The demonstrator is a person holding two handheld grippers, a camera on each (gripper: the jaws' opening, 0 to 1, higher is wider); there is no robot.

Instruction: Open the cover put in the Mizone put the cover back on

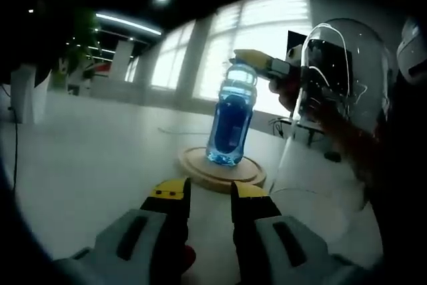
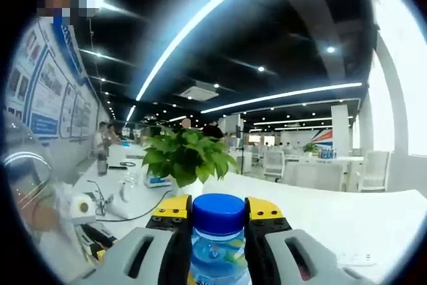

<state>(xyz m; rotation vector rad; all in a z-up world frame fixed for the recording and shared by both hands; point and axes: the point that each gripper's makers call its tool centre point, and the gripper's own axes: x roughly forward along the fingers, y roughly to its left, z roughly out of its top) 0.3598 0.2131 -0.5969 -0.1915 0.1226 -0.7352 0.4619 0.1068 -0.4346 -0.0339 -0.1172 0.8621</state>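
A Mizone bottle (image 1: 230, 121) of blue drink stands upright on a round wooden base (image 1: 200, 171) on the white table. My right gripper (image 1: 250, 58) comes in from the right and is shut on the bottle's top; in the right gripper view its jaws (image 2: 218, 206) clamp the bottle just under the blue cap (image 2: 218, 215). A clear glass dome cover (image 1: 347, 71) is to the right of the base, off it, and shows again at the left edge (image 2: 20, 171). My left gripper (image 1: 210, 191) is low in front of the base, open with nothing between its jaws.
The white table (image 1: 87, 158) spreads wide to the left of the base. A person's hand (image 1: 333, 125) holds the right gripper beside the dome. A potted green plant (image 2: 187, 155), cables and small devices (image 2: 83, 208) lie beyond the bottle.
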